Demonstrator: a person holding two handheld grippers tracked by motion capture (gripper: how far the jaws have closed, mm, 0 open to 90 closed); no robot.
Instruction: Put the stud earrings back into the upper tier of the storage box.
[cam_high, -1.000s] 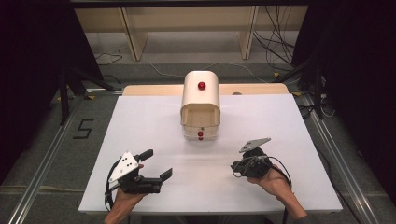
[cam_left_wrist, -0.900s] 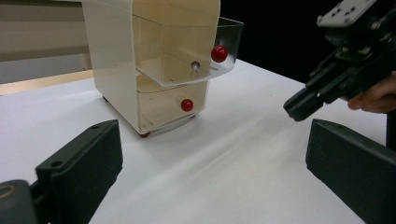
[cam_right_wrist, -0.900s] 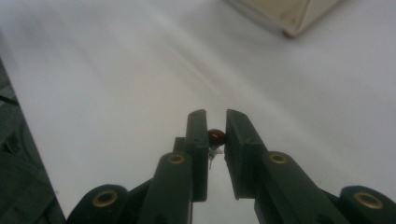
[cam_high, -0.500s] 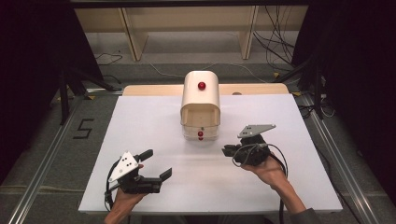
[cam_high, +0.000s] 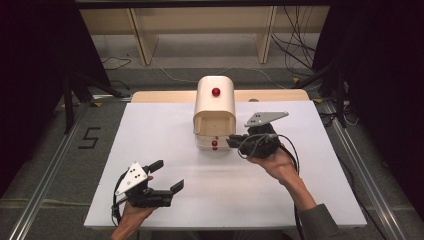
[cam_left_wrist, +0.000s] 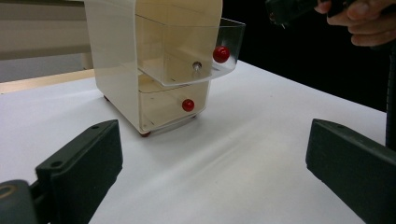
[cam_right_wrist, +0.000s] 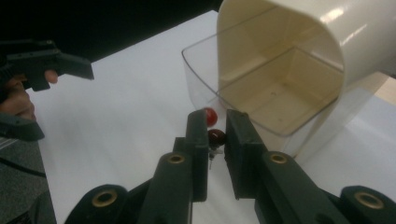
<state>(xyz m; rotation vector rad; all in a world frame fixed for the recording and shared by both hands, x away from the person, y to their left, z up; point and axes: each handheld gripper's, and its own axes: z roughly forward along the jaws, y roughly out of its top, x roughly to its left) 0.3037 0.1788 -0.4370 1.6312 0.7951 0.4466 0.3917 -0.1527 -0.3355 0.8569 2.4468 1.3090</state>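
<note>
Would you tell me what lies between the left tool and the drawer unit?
Bare white table separates the left tool from the drawer unit, per the high view.

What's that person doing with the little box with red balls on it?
A person holds a gripper in each hand at a white table. The right gripper is nearly shut, its jaws around one red knob at the front of the small cream drawer cabinet. The cabinet's clear upper drawer is pulled partway out. The left gripper rests open near the table's front edge, away from the cabinet.
</note>
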